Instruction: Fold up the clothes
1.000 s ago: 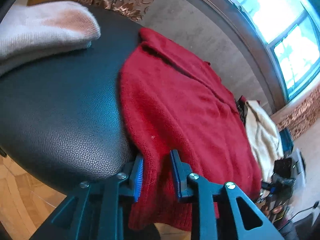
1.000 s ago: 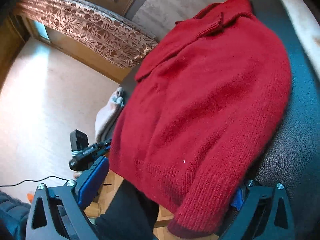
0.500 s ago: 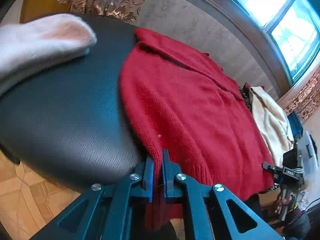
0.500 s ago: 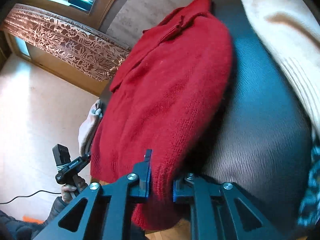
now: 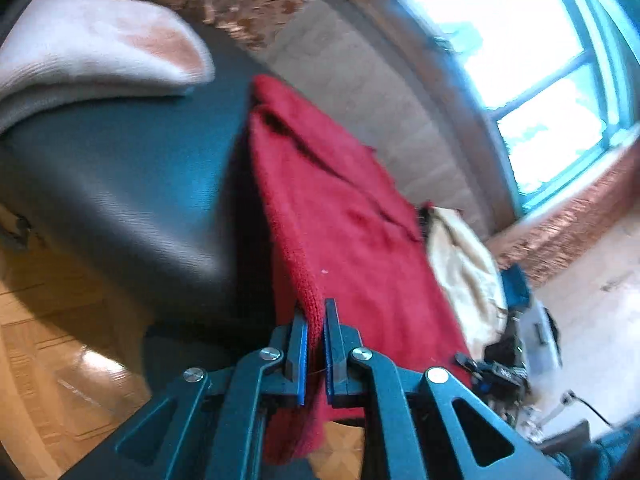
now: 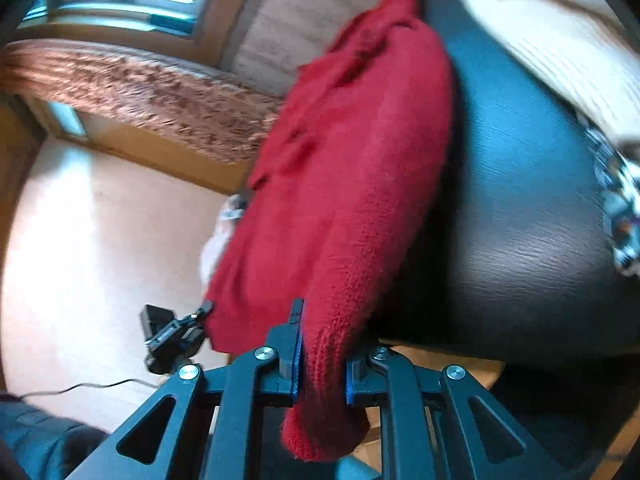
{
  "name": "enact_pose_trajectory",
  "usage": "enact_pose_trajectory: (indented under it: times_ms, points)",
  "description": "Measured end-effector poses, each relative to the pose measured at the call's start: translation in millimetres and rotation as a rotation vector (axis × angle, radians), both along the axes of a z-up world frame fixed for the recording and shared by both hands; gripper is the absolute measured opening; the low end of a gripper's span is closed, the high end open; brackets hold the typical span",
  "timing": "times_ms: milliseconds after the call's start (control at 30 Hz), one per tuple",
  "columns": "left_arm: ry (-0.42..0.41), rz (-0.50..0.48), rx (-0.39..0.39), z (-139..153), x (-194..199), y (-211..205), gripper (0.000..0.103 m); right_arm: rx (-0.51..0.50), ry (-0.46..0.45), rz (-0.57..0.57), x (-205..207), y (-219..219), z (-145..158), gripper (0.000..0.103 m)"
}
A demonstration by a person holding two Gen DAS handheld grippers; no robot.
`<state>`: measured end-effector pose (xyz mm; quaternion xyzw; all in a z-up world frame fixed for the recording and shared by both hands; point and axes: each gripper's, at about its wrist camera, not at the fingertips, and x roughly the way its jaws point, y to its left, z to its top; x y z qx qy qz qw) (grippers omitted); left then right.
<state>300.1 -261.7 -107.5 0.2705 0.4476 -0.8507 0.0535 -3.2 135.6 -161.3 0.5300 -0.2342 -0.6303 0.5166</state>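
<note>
A red knitted sweater (image 5: 340, 216) lies across a black leather surface (image 5: 120, 184), its hem hanging over the near edge. My left gripper (image 5: 315, 320) is shut on the sweater's hem at one lower corner, lifting the edge off the surface. In the right wrist view the red sweater (image 6: 352, 152) runs away toward the wall. My right gripper (image 6: 320, 344) is shut on the thick ribbed hem at the other corner, and the cloth bulges between its jaws. The other gripper (image 6: 172, 336) shows beyond the sweater at lower left.
A folded white and pink knit (image 5: 92, 56) sits at the back left of the black surface (image 6: 520, 208). A cream garment (image 5: 460, 264) lies past the sweater on the right. A cream knit (image 6: 560, 40) and patterned cloth (image 6: 620, 216) sit at the right. Wooden floor lies below.
Both grippers closed on the sweater's hem, the left within the first half second, the right after sliding over. Now both lift the hem off the surface; the frames are motion-blurred.
</note>
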Motion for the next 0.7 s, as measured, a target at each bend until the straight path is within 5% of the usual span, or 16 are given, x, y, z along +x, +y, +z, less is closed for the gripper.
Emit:
enact_pose_trajectory:
  times_ms: [200, 433, 600, 700]
  points:
    - [0.143, 0.013, 0.052, 30, -10, -13, 0.005, -0.101, 0.026, 0.014, -13, -18, 39, 0.015]
    - [0.204, 0.078, 0.000, 61, -107, -84, 0.005, -0.189, 0.101, -0.040, -95, -49, 89, 0.015]
    - [0.247, 0.125, -0.037, 84, -176, -136, 0.005, -0.145, 0.172, -0.119, -195, -105, 110, 0.015]
    - [0.150, 0.188, -0.011, 52, -228, -174, 0.005, -0.029, 0.146, -0.168, -248, -137, 87, 0.019]
